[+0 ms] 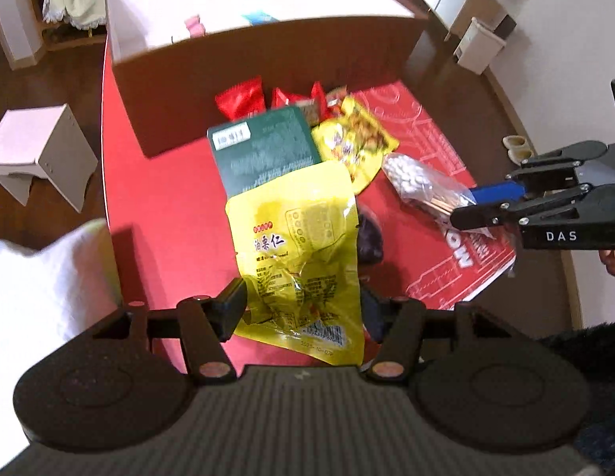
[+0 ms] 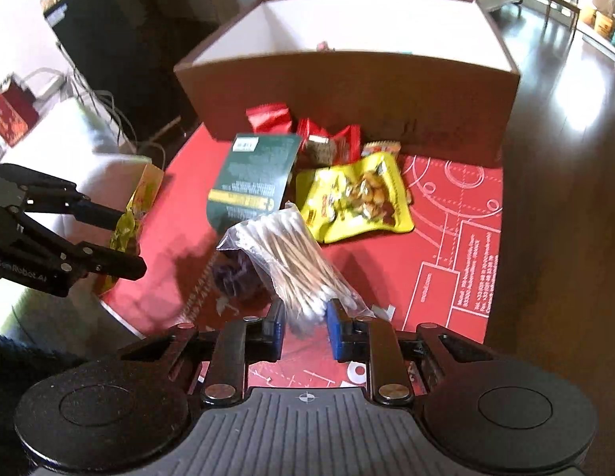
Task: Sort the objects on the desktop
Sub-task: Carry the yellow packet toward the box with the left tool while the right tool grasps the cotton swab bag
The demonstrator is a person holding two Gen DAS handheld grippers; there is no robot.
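My left gripper (image 1: 303,309) is shut on a yellow chestnut snack bag (image 1: 299,238), held up above the red mat (image 1: 160,198). In the right wrist view that left gripper (image 2: 121,238) shows at the left edge with the yellow bag (image 2: 138,206) between its fingers. My right gripper (image 2: 305,325) is shut on a clear bag of cotton swabs (image 2: 291,246); it also appears in the left wrist view as the right gripper (image 1: 485,202) with the swab bag (image 1: 418,182). Behind stands a brown box (image 2: 347,79) with a white inside.
On the mat lie a green packet (image 2: 255,174), a yellow nut bag (image 2: 355,198), red packets (image 2: 267,117) against the box and a dark purple item (image 2: 232,273). A white stool (image 1: 37,146) stands on the floor to the left; a white cloth (image 1: 41,277) is near the mat's edge.
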